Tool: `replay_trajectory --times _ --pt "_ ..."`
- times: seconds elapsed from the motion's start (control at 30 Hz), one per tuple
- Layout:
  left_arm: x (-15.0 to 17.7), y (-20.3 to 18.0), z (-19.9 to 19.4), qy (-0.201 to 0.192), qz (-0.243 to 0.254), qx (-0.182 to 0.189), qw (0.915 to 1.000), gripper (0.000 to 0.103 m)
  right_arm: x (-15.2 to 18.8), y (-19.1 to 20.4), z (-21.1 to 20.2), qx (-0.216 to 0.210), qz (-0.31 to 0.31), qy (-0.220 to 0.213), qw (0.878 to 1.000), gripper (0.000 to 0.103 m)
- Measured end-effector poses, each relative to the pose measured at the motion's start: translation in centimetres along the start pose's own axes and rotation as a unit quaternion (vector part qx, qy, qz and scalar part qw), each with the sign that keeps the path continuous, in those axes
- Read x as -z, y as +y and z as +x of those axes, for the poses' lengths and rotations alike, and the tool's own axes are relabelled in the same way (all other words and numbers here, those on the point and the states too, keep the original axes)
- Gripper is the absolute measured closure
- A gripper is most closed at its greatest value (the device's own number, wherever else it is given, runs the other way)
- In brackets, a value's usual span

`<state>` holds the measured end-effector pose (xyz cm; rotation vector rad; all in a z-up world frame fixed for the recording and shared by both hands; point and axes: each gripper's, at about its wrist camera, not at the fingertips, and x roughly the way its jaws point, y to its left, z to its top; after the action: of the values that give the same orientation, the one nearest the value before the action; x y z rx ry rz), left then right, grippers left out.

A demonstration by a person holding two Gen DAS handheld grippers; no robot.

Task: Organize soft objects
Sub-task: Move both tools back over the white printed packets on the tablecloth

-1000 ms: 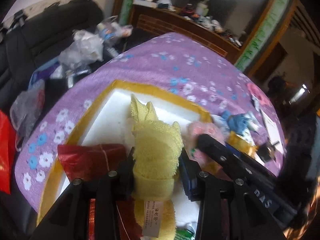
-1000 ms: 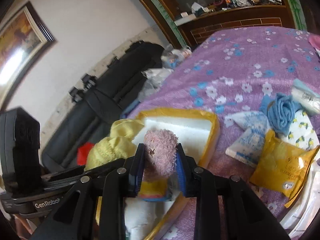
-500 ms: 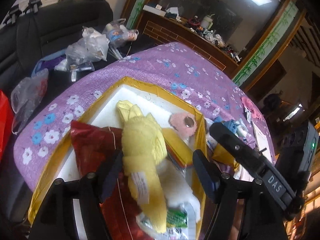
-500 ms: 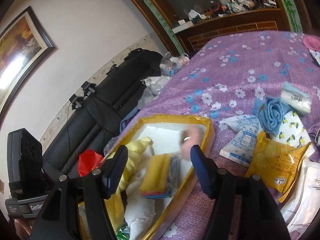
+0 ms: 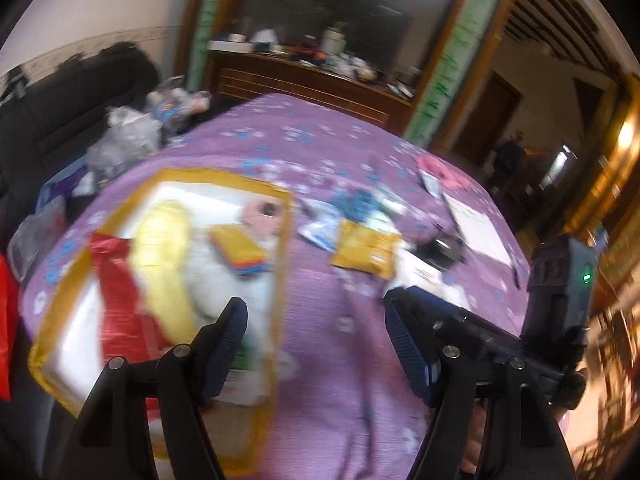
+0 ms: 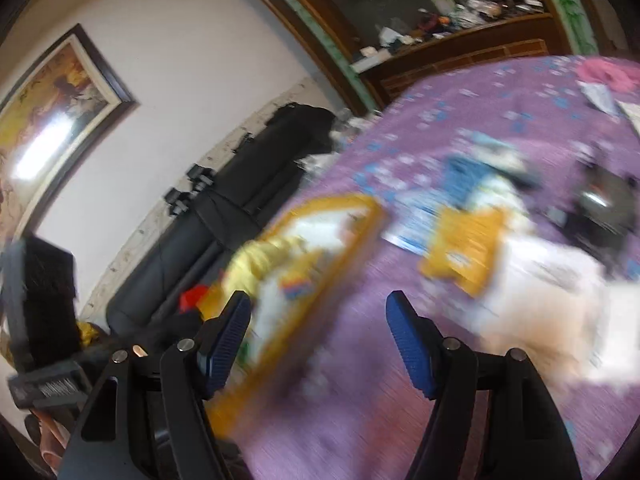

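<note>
A yellow-rimmed white foam box (image 5: 72, 288) sits at the left on the purple flowered cloth (image 5: 344, 160). It holds a yellow towel (image 5: 164, 248), a pink plush piece (image 5: 262, 216), a red packet (image 5: 116, 276), a yellow sponge (image 5: 238, 248) and white soft stuff. My left gripper (image 5: 316, 340) is open and empty, above the cloth just right of the box. My right gripper (image 6: 318, 336) is open and empty over the box's near edge (image 6: 320, 284). On the cloth lie a blue towel (image 6: 464, 176), a yellow packet (image 6: 468, 248) and blue-white packets (image 5: 324, 228). Both views are blurred.
A black sofa (image 6: 240, 220) with plastic bags (image 5: 124, 140) stands left of the table. A wooden sideboard (image 5: 312, 80) is behind. A pink item (image 5: 436, 168), papers (image 5: 476, 228) and a dark device (image 6: 600, 208) lie at the table's right side.
Both grippers opened: the left let go of the yellow towel and the right let go of the pink plush, both now in the box. Both grippers then swung right and back.
</note>
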<state>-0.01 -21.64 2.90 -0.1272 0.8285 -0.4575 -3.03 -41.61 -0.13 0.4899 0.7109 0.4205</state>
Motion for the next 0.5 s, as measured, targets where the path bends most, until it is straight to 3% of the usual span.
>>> replay_trajectory --times 0.2,0.3,0.5 --pt "0.7 -4.5 2.0 0.028 0.044 0.02 0.9985 0.028 1.2 -5.7 -4.9 0.069 0.033 -0.01 0.997 0.033" --pt "1.1 -5.4 3.0 0.042 0.045 0.028 0.9977 0.028 1.5 -8.1 -6.1 0.074 0.065 -0.02 0.995 0.033" --pt "1.6 -5.6 4.1 0.061 0.047 0.028 0.9966 0.028 1.5 -8.7 -6.8 0.097 0.083 -0.041 0.991 0.034"
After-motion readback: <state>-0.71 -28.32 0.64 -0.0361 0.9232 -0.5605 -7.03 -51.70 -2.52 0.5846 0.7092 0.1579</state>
